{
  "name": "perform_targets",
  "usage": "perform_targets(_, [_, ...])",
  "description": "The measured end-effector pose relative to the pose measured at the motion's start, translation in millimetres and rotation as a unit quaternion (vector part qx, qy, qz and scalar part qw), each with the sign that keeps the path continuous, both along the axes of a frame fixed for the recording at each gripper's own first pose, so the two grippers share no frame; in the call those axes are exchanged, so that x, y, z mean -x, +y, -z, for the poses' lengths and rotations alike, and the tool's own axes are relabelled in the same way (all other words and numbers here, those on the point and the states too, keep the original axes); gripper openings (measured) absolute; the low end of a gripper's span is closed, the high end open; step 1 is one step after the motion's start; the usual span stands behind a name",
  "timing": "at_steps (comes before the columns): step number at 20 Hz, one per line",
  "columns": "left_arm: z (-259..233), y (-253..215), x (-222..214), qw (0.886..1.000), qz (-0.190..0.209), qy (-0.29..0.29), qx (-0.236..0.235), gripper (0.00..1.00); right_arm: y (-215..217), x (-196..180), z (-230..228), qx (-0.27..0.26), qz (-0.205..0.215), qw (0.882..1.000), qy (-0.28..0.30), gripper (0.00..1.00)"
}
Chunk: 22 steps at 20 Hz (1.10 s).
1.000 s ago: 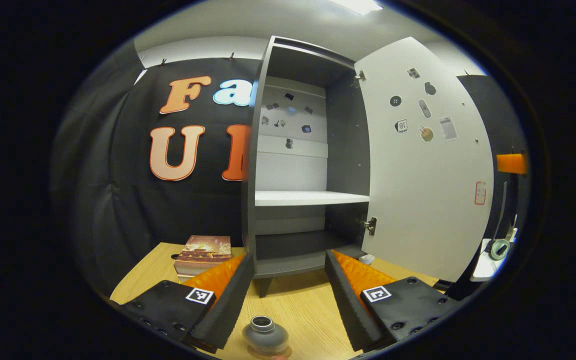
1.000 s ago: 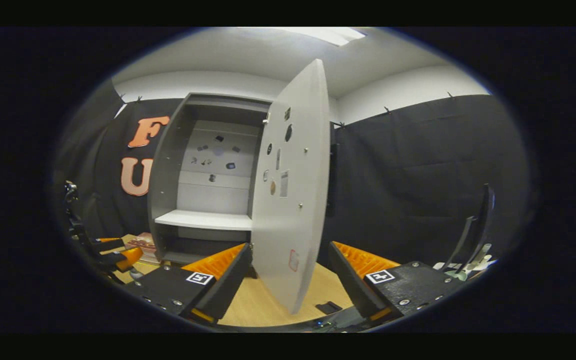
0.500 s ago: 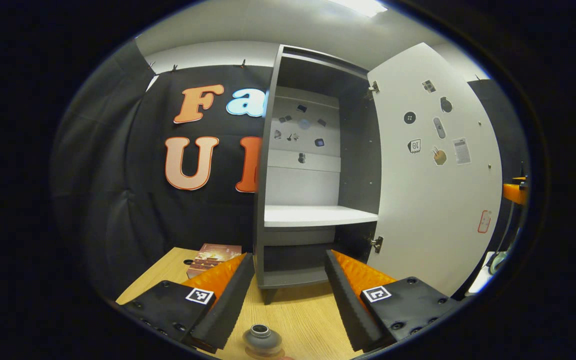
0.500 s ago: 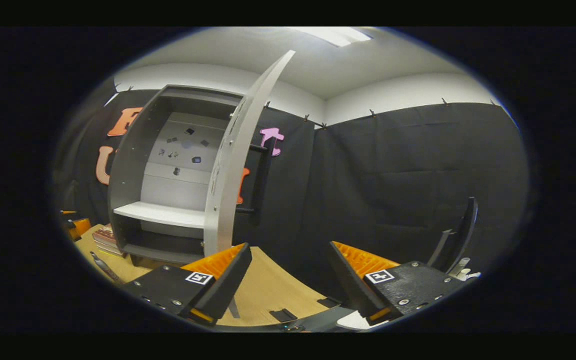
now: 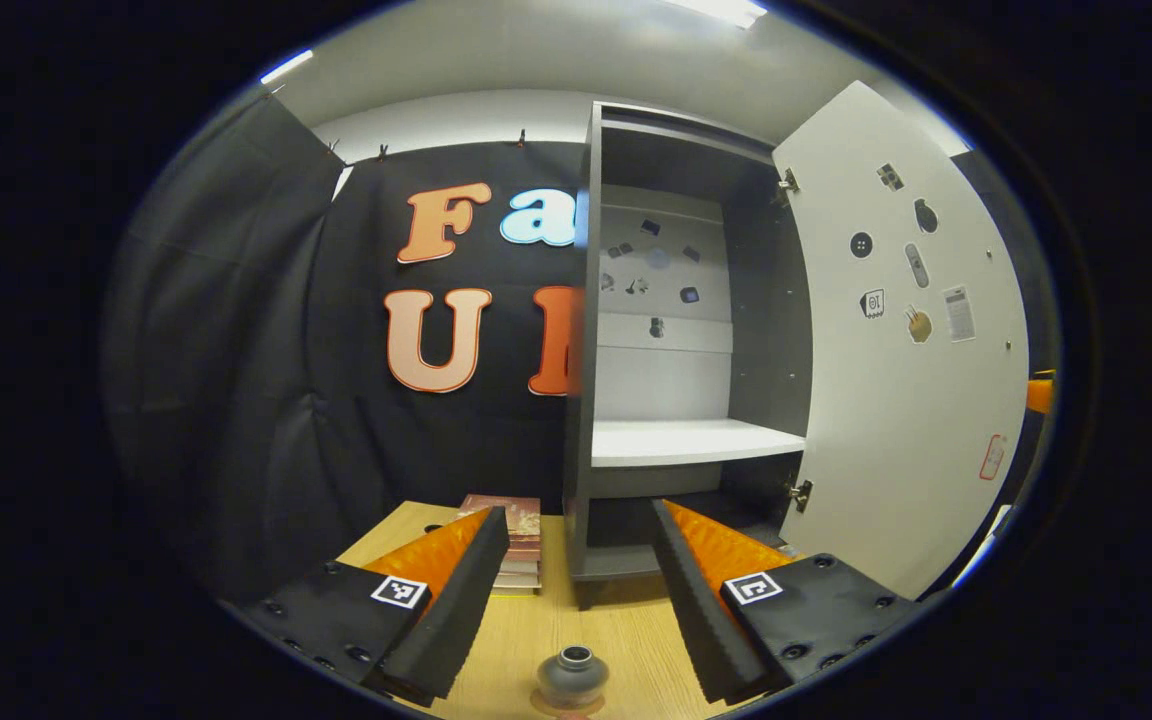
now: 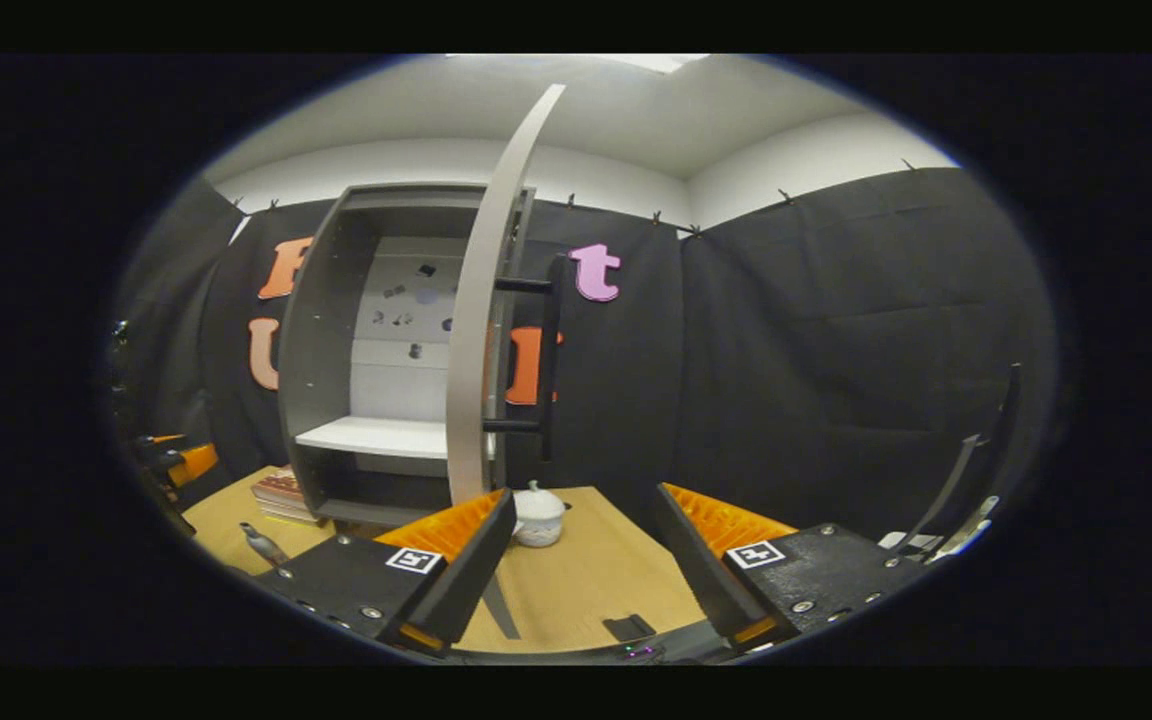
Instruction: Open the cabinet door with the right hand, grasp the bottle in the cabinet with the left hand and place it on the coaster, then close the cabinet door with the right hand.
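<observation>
Left gripper view: your left gripper (image 5: 571, 590) hangs over the worktop (image 5: 626, 640) with its 2 fingers (image 5: 456, 600) spread wide, holding nothing.
Bottle: the grey bottle (image 5: 572, 677) stands upright on the coaster (image 5: 546, 705), low between your fingers and touching neither.
Cabinet: the cabinet (image 5: 681, 340) stands ahead of your fingertips, its white shelf (image 5: 691, 440) bare.
Door: the cabinet door (image 5: 911, 380) is swung open beyond your right-hand finger.
Books: a stack of books (image 5: 521, 545) lies just behind your left-hand finger.
Right gripper view: your right gripper (image 6: 581, 560) has its fingers wide apart and empty.
Door edge: the door stands edge-on above your left-hand finger, its black handle (image 6: 548, 355) ahead, untouched.
Pot: a small white pot (image 6: 539, 515) sits on the worktop just beside that fingertip.
</observation>
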<state>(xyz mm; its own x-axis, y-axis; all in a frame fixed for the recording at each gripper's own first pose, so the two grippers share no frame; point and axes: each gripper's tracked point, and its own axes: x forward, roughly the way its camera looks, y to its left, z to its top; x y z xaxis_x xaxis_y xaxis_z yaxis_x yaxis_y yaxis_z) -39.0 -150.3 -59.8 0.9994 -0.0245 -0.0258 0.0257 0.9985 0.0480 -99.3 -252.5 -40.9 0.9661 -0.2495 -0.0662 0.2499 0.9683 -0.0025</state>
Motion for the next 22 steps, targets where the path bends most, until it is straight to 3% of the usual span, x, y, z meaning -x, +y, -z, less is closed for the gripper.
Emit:
perform_targets(7, [-3,5,-25,0.999,0.036,-0.011,0.019,0.92,92,-14,-8,0.017,-0.062,0.998,0.011,0.88])
perform_targets(13, [-3,35,-60,0.996,0.084,-0.012,0.02,0.92,169,-49,-20,0.059,-0.066,0.996,0.012,0.86])
perform_targets(16, [-4,55,-73,0.994,0.107,-0.013,0.023,0.92,209,-75,-27,0.051,-0.075,0.996,-0.001,0.82])
perform_targets(18, [-1,66,-82,0.994,0.107,-0.01,0.021,0.92,234,-99,-37,0.029,-0.094,0.995,-0.021,0.78])
perform_targets(20, [2,78,-83,0.995,0.099,-0.004,0.023,0.93,248,-123,-47,0.006,-0.107,0.994,-0.037,0.65])
perform_targets(22, [0,87,-84,0.996,0.089,-0.008,0.028,0.92,275,-148,-45,-0.031,-0.151,0.987,-0.035,0.53])
